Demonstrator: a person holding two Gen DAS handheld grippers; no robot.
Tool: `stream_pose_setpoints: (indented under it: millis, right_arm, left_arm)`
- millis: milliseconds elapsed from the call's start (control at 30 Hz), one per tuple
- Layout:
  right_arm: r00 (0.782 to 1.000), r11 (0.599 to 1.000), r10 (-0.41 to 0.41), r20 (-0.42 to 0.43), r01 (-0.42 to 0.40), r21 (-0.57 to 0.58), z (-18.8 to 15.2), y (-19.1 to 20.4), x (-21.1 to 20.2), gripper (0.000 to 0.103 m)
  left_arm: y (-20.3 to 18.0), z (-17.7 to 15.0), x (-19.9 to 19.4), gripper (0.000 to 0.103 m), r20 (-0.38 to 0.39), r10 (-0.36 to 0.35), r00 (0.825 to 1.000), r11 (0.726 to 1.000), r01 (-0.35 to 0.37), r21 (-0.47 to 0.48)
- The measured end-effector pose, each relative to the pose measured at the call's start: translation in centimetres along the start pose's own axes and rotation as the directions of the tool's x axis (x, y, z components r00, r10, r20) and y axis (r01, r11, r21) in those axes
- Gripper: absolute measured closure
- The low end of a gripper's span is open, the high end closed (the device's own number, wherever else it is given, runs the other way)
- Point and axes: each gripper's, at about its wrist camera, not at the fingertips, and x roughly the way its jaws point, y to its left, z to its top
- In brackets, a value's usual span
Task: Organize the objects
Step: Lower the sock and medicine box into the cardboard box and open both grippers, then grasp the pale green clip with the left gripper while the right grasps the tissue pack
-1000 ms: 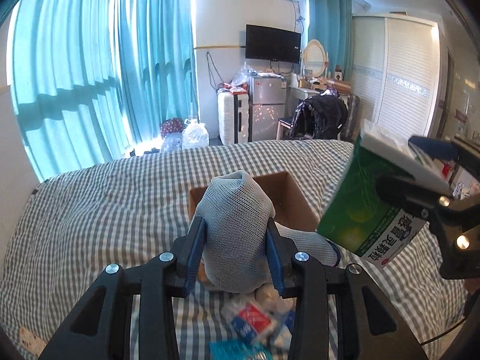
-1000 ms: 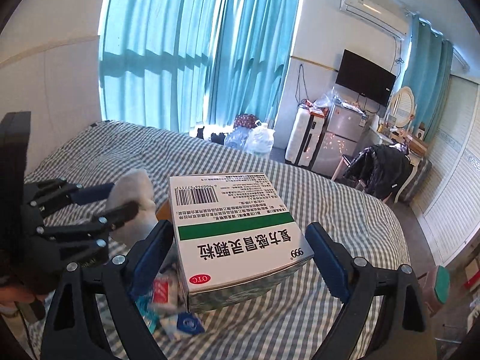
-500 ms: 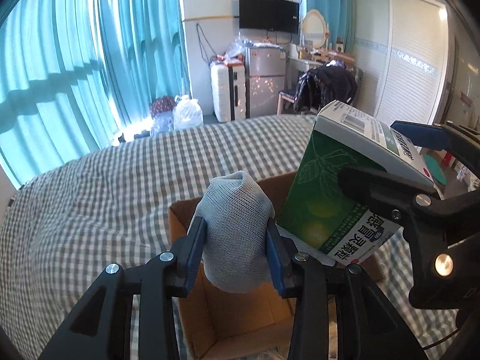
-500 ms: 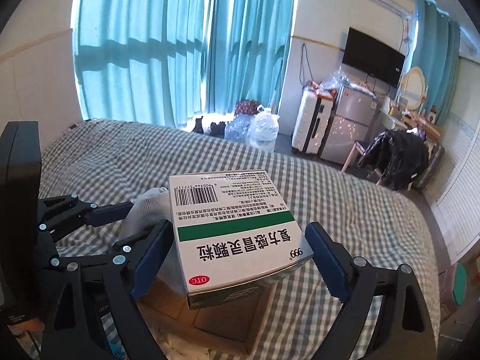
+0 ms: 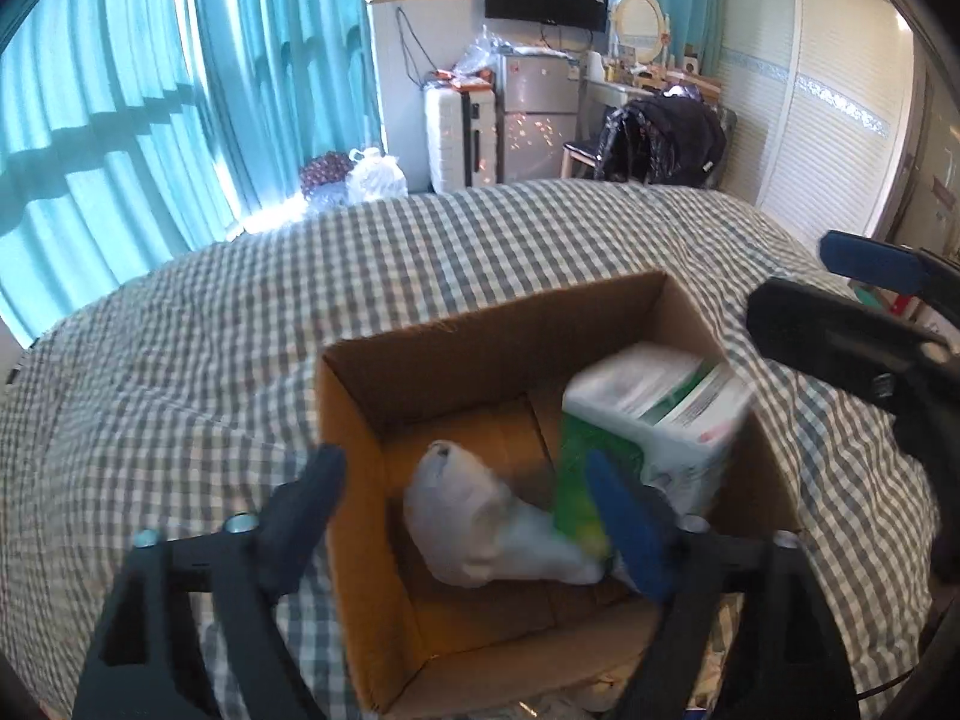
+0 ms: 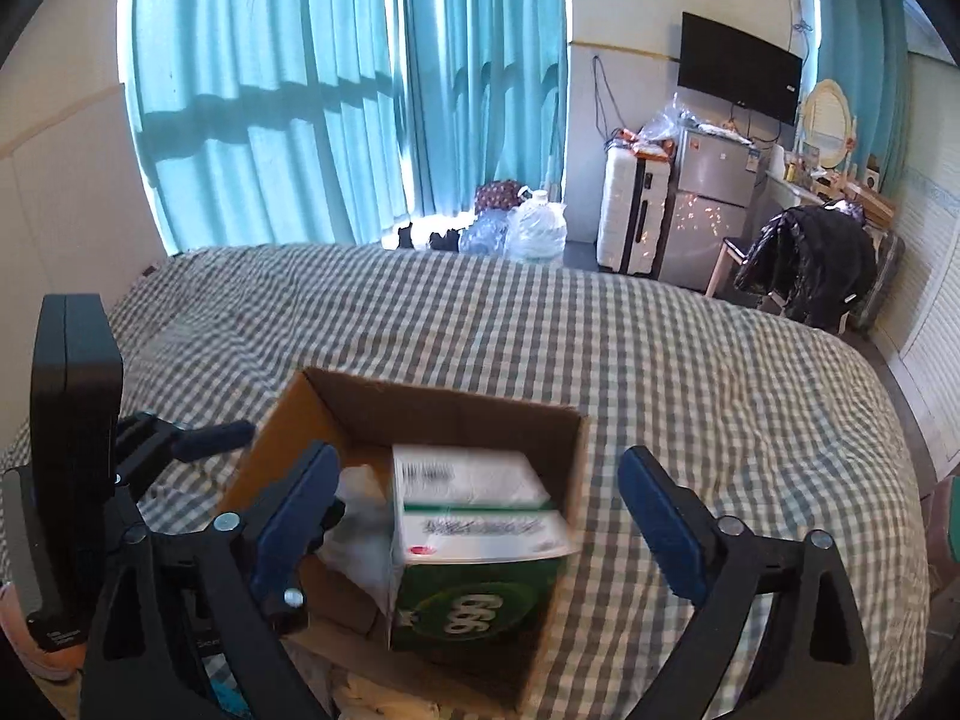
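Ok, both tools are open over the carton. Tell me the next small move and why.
Probably lift both tools straight up and clear. The left tool and right tool are open and hold nothing; the grey mesh bundle and medicine box already sit inside the cardboard carton, so nothing more needs doing there.

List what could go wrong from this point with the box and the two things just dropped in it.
1. The medicine box sits tilted against the cardboard box's right wall, so it may tip onto the mesh bundle beside it.
2. The open left hand-held gripper hangs over the opening; withdrawing carelessly could snag the near wall.
3. The cardboard box rests on a soft checked bedspread and could shift if nudged.
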Motion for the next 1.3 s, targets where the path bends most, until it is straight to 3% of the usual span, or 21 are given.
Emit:
stream_pose_setpoints:
  millis: [233,400,500,667,933,1100,1300]
  right_arm:
    - [0.996,1.000,-0.028,0.083,0.027,0.009,1.8,0.9,-9.3,0.004]
    - [0.988,0.998,-0.053,0.143,0.057,-0.024,2.0,2.5,-16.9,0.000]
    - [0.986,0.998,-0.052,0.160,0.059,-0.038,1.2,3.3,-20.6,0.000]
    - [0.986,0.997,-0.049,0.162,0.059,-0.058,-1.5,4.7,-23.6,0.000]
    - [0.995,0.996,-0.029,0.091,0.037,-0.086,-8.1,6.1,-21.5,0.000]
    - [1.000,0.997,0.005,0.001,-0.005,-0.082,-13.2,6.6,-17.0,0.000]
    - [0.994,0.997,0.042,-0.100,-0.048,-0.060,-17.1,6.3,-11.7,0.000]
  left_arm:
    - [0.4,0.6,-8.0,0.013,0.056,0.003,0.998,0.999,0.000,-0.042]
    - [0.6,0.1,-15.3,0.006,0.123,0.014,0.992,0.998,-0.007,-0.059]
    - [0.4,-0.6,-17.9,0.000,0.137,0.043,0.990,0.998,-0.035,-0.057]
    - [0.5,-3.6,-20.5,0.000,0.139,0.071,0.988,0.996,-0.062,-0.068]
    - [0.5,-11.1,-18.2,0.000,0.061,0.111,0.992,0.990,-0.105,-0.099]
    - [0.1,-15.7,-15.8,0.000,0.012,0.127,0.992,0.985,-0.125,-0.122]
    - [-0.7,-20.1,-11.8,0.000,-0.100,0.119,0.988,0.985,-0.130,-0.110]
